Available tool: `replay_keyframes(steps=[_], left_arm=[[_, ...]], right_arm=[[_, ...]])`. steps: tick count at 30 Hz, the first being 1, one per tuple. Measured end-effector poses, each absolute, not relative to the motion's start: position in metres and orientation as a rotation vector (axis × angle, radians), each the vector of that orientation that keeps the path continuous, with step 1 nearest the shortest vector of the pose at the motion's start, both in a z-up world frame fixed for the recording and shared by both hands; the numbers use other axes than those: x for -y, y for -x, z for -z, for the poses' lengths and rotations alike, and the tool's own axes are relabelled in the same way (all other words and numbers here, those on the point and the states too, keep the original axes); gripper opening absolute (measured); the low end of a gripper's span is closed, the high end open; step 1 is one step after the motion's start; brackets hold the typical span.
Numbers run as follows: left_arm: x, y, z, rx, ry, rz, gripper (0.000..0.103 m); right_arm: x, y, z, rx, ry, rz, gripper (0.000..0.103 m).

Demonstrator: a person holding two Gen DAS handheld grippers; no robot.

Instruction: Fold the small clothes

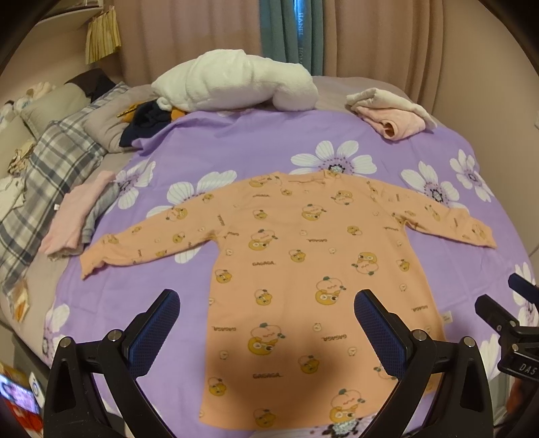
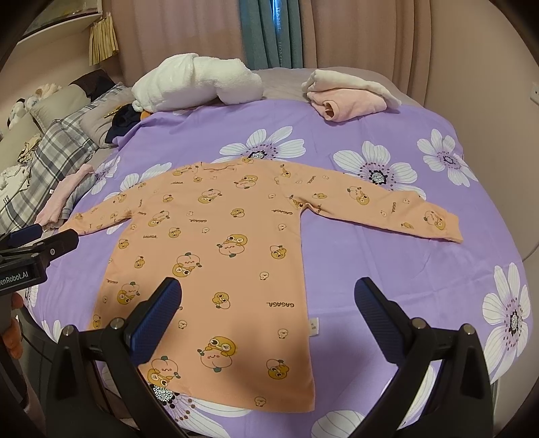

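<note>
A bed is carrying a purple flowered sheet (image 1: pixel 235 141), with beige curtains (image 1: pixel 404 50) and a teal curtain (image 1: pixel 286 30) hanging behind it. An orange long-sleeved shirt (image 1: pixel 286 269) is lying flat on the sheet, sleeves spread, hem toward the cameras. At the far edge a white blanket (image 1: pixel 232 81) and folded pink clothes (image 1: pixel 394 118) are resting. Plaid bedding (image 1: pixel 50 188) is lying at left. The left gripper (image 1: pixel 267 300) is hovering over the shirt's hem, fingers spread wide, gripping nothing. The right gripper (image 2: pixel 267 286) is doing likewise, jaws apart and empty. Only the right view is showing the shirt's right hem corner fully.
</note>
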State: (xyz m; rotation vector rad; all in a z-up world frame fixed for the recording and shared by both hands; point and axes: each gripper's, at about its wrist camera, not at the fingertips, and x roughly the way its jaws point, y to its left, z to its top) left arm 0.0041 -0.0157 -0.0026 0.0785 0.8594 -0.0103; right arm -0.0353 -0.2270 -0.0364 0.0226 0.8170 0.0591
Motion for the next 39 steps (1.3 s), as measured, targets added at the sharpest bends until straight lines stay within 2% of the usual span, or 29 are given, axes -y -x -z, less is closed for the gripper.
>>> replay_keyframes(steps=[21, 24, 29, 31, 32, 37, 39], left_arm=[[0.023, -0.005, 0.010, -0.898, -0.098, 0.007, 0.102], [0.025, -0.009, 0.023, -0.927, -0.069, 0.034, 0.102], [0.014, -0.021, 0.053, -1.172, -0.035, 0.043, 0.102], [0.009, -0.025, 0.065, -1.196, 0.003, 0.053, 0.102], [0.007, -0.029, 0.071, -1.164, -0.002, 0.052, 0.102], [-0.013, -0.041, 0.100, -1.178, 0.199, 0.115, 0.102], [-0.020, -0.044, 0.107, -1.169, 0.255, 0.122, 0.102]], right_arm=[[0.229, 0.035, 0.036, -0.823, -0.038, -0.055, 0.103], [0.233, 0.032, 0.041, -0.810, -0.052, -0.053, 0.103], [0.256, 0.025, 0.060, -0.842, -0.207, -0.098, 0.103], [0.270, 0.024, 0.071, -0.901, -0.278, -0.084, 0.103], [0.274, 0.025, 0.075, -1.002, -0.282, -0.044, 0.103], [0.323, 0.027, 0.086, -1.028, -0.327, 0.123, 0.103], [0.350, 0.025, 0.090, -0.975, -0.407, 0.169, 0.103]])
